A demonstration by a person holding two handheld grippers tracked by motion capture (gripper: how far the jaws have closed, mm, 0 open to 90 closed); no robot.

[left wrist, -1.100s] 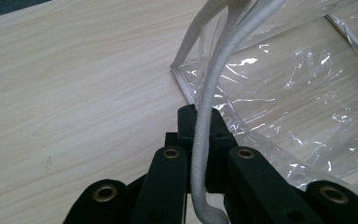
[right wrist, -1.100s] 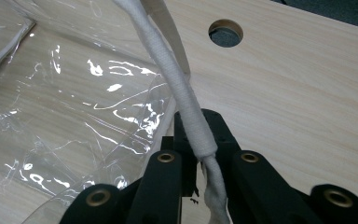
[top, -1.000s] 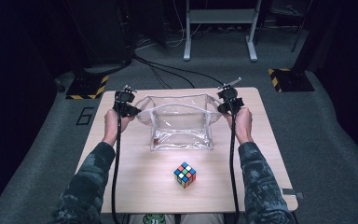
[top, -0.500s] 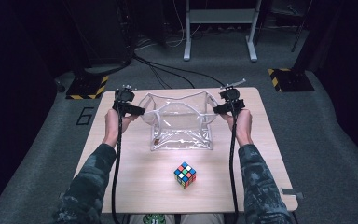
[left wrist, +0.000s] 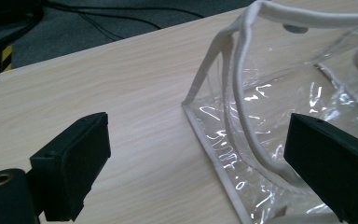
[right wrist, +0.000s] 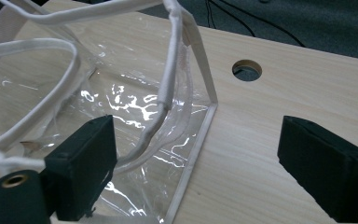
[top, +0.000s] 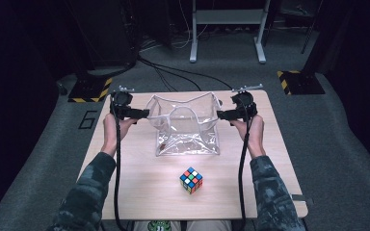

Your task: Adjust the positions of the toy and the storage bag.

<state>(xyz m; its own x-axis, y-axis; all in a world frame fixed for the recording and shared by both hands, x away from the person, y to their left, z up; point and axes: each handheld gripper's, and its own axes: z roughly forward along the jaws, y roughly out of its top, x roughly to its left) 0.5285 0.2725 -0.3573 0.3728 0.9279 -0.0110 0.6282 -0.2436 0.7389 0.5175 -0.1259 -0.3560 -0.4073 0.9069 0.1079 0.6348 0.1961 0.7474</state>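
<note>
Both tongs, left gripper (top: 142, 114) and right gripper (top: 223, 115), have just been opening and stand wide apart, nothing pinched. Between them sits the clear bag (top: 188, 127), floppy and slick. Its white piping (left wrist: 242, 70) looks the surest grab.

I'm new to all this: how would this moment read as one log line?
left gripper: just opened, empty | right gripper: just opened, empty | clear bag: standing open on table | puzzle cube: outside, in front
</note>
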